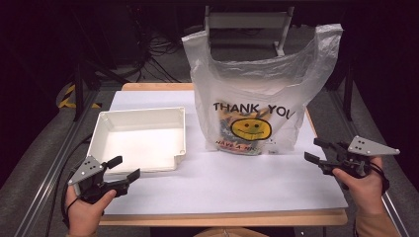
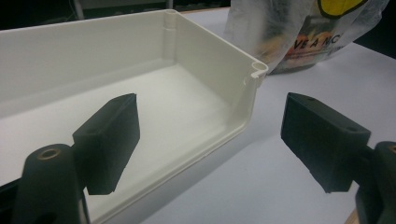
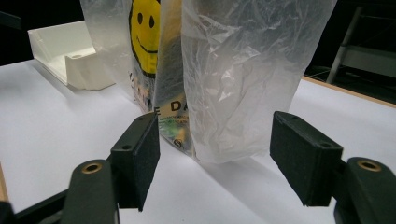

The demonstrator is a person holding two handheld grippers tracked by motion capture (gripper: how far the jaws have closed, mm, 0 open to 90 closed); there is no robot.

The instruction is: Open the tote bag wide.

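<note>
plastic bag [image 1: 257, 98] stood upright on the table [image 1: 247, 187] right of the white tray [image 1: 141, 136], thin, limp, slippery, likely best pinched at a handle loop; left gripper [image 1: 123, 168] and right gripper [image 1: 316, 150] both gaped empty.

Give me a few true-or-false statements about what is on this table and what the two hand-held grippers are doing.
1. The plastic bag stands upright with a yellow smiley on it. True.
2. The white tray is full of groceries. False: it is empty.
3. The left gripper clamps the tray's rim. False: its jaws are open, beside the tray's near corner.
4. The right gripper is open, with nothing between its jaws. True.
5. The bag lies inside the tray. False: it stands on the white table cover to the tray's right.
</note>
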